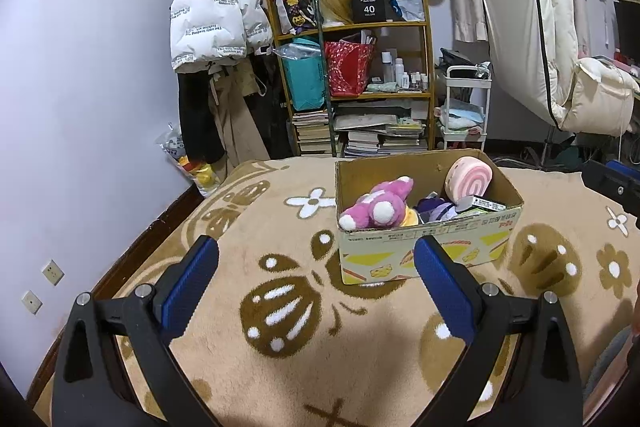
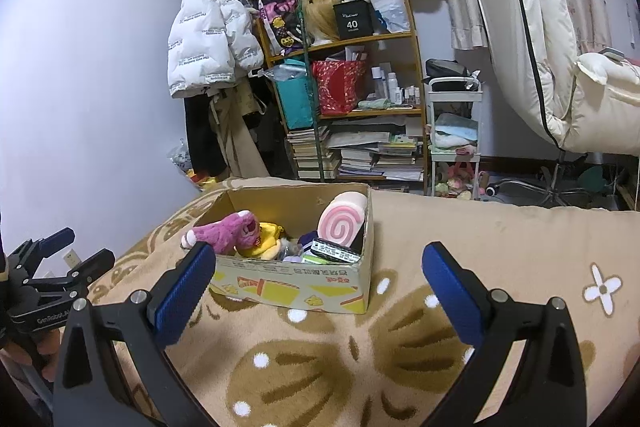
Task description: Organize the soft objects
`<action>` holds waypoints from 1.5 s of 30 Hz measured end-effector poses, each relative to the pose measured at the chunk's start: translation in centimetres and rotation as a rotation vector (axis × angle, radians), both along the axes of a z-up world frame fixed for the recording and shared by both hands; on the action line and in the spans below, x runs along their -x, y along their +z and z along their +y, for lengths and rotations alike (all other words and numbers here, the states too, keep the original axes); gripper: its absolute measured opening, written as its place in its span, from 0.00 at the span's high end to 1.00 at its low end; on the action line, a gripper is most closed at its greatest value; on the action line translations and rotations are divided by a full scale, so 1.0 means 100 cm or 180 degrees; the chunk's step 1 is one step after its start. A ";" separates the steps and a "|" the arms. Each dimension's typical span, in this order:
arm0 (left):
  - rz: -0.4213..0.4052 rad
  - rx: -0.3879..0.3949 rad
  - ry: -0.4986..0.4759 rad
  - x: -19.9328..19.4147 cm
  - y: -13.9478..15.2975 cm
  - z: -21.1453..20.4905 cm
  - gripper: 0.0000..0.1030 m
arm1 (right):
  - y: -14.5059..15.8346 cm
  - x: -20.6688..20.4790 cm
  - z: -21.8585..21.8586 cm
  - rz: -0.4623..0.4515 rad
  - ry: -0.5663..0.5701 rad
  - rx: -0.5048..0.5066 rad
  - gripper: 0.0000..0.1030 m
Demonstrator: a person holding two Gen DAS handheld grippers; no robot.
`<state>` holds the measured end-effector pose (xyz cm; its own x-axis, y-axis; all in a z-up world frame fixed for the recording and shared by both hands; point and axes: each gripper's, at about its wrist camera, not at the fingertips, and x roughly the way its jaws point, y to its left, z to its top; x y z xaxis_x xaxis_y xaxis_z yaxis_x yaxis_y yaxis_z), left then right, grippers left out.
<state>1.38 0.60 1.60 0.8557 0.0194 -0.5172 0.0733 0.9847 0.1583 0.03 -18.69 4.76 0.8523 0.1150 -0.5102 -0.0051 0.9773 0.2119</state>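
Observation:
A cardboard box (image 1: 424, 251) stands on a beige patterned blanket (image 1: 280, 307). In it lie a pink plush toy (image 1: 376, 205), a pink swirl-roll cushion (image 1: 468, 179), a yellow plush and purple soft items. The right wrist view shows the box (image 2: 296, 283), the pink plush (image 2: 228, 231), the swirl cushion (image 2: 344, 223) and the yellow plush (image 2: 264, 243). My left gripper (image 1: 316, 263) is open and empty, short of the box; it also shows in the right wrist view (image 2: 72, 251). My right gripper (image 2: 318, 267) is open and empty, in front of the box.
A wooden shelf (image 1: 352, 75) with books, bags and bottles stands behind the bed. A white puffer jacket (image 1: 212, 11) hangs at left. A small white cart (image 1: 464, 107) and a cream reclining chair (image 1: 560, 67) stand at right.

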 end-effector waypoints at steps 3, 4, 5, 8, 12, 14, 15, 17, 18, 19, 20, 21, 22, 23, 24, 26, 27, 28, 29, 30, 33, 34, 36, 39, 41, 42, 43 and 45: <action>0.0000 0.0002 -0.0001 0.000 0.000 0.000 0.05 | -0.001 -0.001 0.000 -0.0004 -0.0002 0.0008 0.00; -0.0002 0.0003 0.0003 0.000 0.000 -0.001 0.05 | -0.001 0.000 0.000 -0.0003 0.0000 0.0005 0.00; -0.0011 -0.0006 0.0021 0.000 0.000 -0.001 0.05 | 0.000 0.000 0.000 -0.0002 0.0002 0.0001 0.00; -0.0046 -0.0005 0.0067 0.000 0.002 0.001 0.05 | 0.000 0.001 0.000 0.0000 -0.0002 0.0006 0.00; -0.0030 0.0076 0.0058 -0.001 0.003 0.007 0.05 | 0.000 0.000 0.000 -0.0003 -0.0002 -0.0001 0.00; -0.0030 0.0072 0.0074 -0.002 0.003 0.008 0.05 | -0.001 0.000 0.000 0.0001 -0.0004 0.0003 0.00; -0.0034 0.0076 0.0080 -0.002 0.003 0.008 0.05 | 0.000 0.000 0.000 -0.0003 0.0000 -0.0001 0.00; -0.0034 0.0078 0.0078 -0.001 0.003 0.009 0.05 | 0.000 0.000 0.000 -0.0004 -0.0001 0.0001 0.00; -0.0034 0.0075 0.0078 -0.001 0.003 0.009 0.05 | 0.000 0.000 0.000 -0.0004 -0.0003 0.0003 0.00; -0.0031 0.0072 0.0074 -0.001 0.003 0.009 0.05 | 0.000 0.000 -0.001 -0.0002 0.0001 0.0002 0.00; -0.0028 0.0068 0.0068 -0.001 0.003 0.008 0.05 | -0.001 -0.001 -0.001 -0.0001 -0.0004 0.0001 0.00; -0.0024 0.0063 0.0061 -0.001 0.002 0.009 0.05 | -0.001 -0.001 0.000 -0.0003 -0.0006 -0.0002 0.00; -0.0022 0.0062 0.0055 -0.001 0.002 0.009 0.05 | -0.001 -0.001 -0.001 -0.0003 0.0001 -0.0003 0.00; -0.0023 0.0064 0.0040 -0.001 0.002 0.009 0.05 | 0.000 0.000 -0.001 0.0000 0.0002 0.0000 0.00; -0.0024 0.0068 0.0015 0.000 0.002 0.009 0.05 | 0.000 0.000 -0.001 -0.0001 0.0001 0.0002 0.00; -0.0039 0.0061 0.0004 0.001 0.003 0.008 0.05 | 0.000 0.000 -0.002 -0.0001 0.0005 0.0003 0.00; -0.0042 0.0053 0.0005 0.001 0.003 0.008 0.05 | 0.000 0.000 -0.001 -0.0002 0.0005 0.0004 0.00; -0.0040 0.0052 0.0005 0.001 0.003 0.008 0.05 | 0.000 0.000 -0.001 -0.0002 0.0005 0.0004 0.00; -0.0040 0.0057 0.0004 0.001 0.003 0.007 0.05 | 0.000 0.000 -0.001 -0.0001 0.0003 0.0006 0.00; -0.0039 0.0058 0.0002 0.001 0.003 0.007 0.05 | -0.001 -0.001 -0.001 -0.0002 0.0003 0.0010 0.00; -0.0035 0.0054 0.0016 0.001 0.002 0.007 0.05 | -0.001 -0.001 -0.001 -0.0002 0.0001 0.0000 0.00; -0.0028 0.0056 0.0023 0.001 0.001 0.006 0.05 | 0.000 0.000 -0.001 -0.0001 -0.0002 0.0000 0.00; -0.0019 0.0061 0.0032 0.001 0.000 0.005 0.05 | 0.000 -0.001 -0.001 -0.0001 -0.0004 -0.0001 0.00; -0.0019 0.0060 0.0032 0.001 0.000 0.005 0.05 | 0.000 -0.001 -0.001 -0.0002 -0.0001 0.0001 0.00; -0.0019 0.0058 0.0032 0.001 0.000 0.004 0.05 | 0.001 0.000 -0.003 0.0001 0.0007 0.0001 0.00; -0.0019 0.0053 0.0030 0.001 0.000 0.004 0.05 | -0.001 -0.001 -0.002 0.0004 0.0008 0.0000 0.00; -0.0017 0.0056 0.0034 0.001 0.000 0.004 0.05 | 0.000 0.000 -0.003 0.0004 0.0006 0.0005 0.00; -0.0015 0.0059 0.0032 0.001 0.000 0.004 0.05 | 0.000 -0.001 -0.002 0.0002 0.0005 0.0004 0.00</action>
